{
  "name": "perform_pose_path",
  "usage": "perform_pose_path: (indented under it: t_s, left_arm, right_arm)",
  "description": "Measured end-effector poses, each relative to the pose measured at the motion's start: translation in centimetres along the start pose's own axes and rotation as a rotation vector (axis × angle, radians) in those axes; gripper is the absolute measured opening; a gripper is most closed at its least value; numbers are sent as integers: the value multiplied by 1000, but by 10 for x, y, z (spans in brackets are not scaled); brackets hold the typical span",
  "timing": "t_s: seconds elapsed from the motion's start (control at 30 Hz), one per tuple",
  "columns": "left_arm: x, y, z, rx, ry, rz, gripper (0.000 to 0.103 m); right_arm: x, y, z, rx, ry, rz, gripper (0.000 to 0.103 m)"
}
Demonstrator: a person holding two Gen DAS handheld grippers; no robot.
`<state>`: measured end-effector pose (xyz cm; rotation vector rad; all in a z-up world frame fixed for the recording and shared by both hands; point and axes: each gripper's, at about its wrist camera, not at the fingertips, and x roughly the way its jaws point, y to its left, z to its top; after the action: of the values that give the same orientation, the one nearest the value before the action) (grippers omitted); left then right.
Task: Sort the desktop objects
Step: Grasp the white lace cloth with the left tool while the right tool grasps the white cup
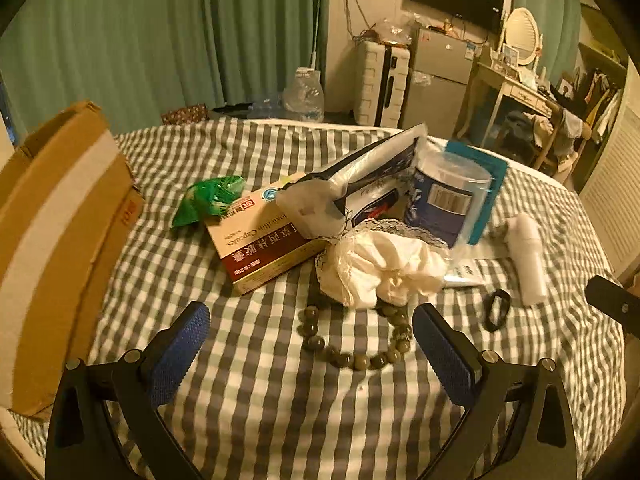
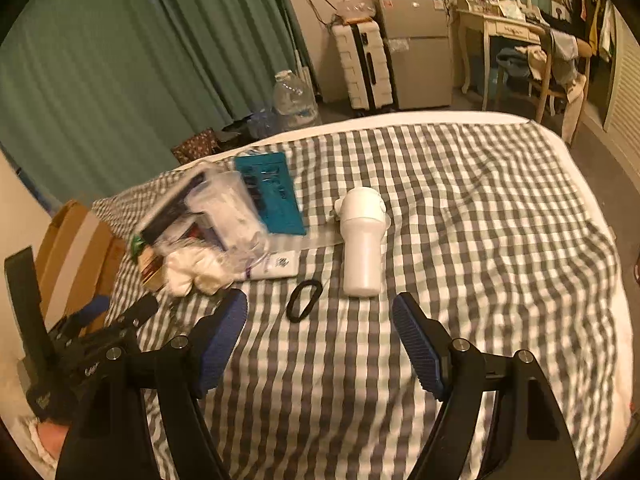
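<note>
A pile of objects lies on the checked cloth [image 1: 256, 380]: a medicine box [image 1: 260, 240], a green packet [image 1: 208, 200], a white scrunchie [image 1: 384, 268], a clear jar [image 1: 448, 200], a teal pack [image 1: 492, 184] and a bead bracelet [image 1: 352, 344]. My left gripper [image 1: 312, 344] is open and empty, just short of the bracelet. A white bottle [image 2: 362, 240] and a black hair tie [image 2: 304, 300] lie ahead of my right gripper [image 2: 320, 332], which is open and empty. The left gripper shows at the left in the right wrist view [image 2: 120, 320].
A cardboard box [image 1: 52, 248] stands at the left edge of the cloth; it also shows in the right wrist view [image 2: 76, 256]. Green curtains [image 1: 160, 40], a water jug [image 1: 304, 96], a suitcase [image 1: 380, 84], a fridge [image 1: 436, 76] and a dressing table [image 1: 516, 88] stand beyond.
</note>
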<state>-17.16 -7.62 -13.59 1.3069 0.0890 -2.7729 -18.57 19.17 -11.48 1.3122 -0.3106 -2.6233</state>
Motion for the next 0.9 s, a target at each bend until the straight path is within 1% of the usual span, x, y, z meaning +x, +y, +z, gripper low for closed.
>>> perform_pose_path:
  t_s: [0.13, 0.2, 0.27, 0.37, 0.4, 0.47, 0.5, 0.57, 0.6, 0.67, 0.7, 0.73, 0.77, 0.8, 0.87, 0.9]
  left_arm:
    - [19, -6, 4, 9, -1, -9, 103]
    - [31, -12, 7, 14, 12, -36, 103]
    - [41, -17, 11, 21, 5, -70, 103]
    - [56, -25, 17, 39, 8, -73, 103]
    - [59, -27, 17, 44, 12, -76, 103]
    - [63, -31, 19, 54, 21, -110, 103]
    - [64, -32, 20, 60, 22, -115, 103]
    - [66, -36, 19, 89, 17, -103, 103]
    - [67, -38, 19, 108, 20, -108, 103]
    - [66, -39, 17, 129, 28, -129, 85]
    - [64, -40, 16, 134, 38, -144, 66]
    - [64, -40, 14, 133, 52, -158, 53]
    - [63, -40, 14, 126, 61, -177, 46]
    - [61, -40, 13, 122, 65, -189, 31]
    - [55, -41, 14, 136, 75, -179, 26]
    - [52, -42, 15, 147, 80, -178, 21]
  right_arm:
    - [35, -9, 13, 22, 29, -4, 75]
    - [50, -16, 18, 29, 40, -30, 75]
    - [63, -23, 22, 51, 48, -55, 74]
    - [74, -32, 25, 58, 39, -102, 74]
    - [79, -35, 25, 66, 44, -96, 74]
    - [84, -38, 26, 85, 49, -78, 74]
    - [86, -39, 25, 89, 48, -73, 73]
    - [93, -38, 23, 76, 65, -85, 65]
    - [96, -37, 22, 66, 83, -107, 58]
    - [98, -36, 18, 58, 95, -121, 55]
    - [96, -36, 17, 59, 91, -118, 48]
    - [93, -35, 15, 57, 99, -116, 35]
    - [94, -34, 13, 48, 114, -123, 33]
    - [94, -34, 12, 41, 124, -124, 32]
    - [87, -34, 9, 50, 141, -123, 32]
    - [86, -35, 6, 61, 145, -120, 32]
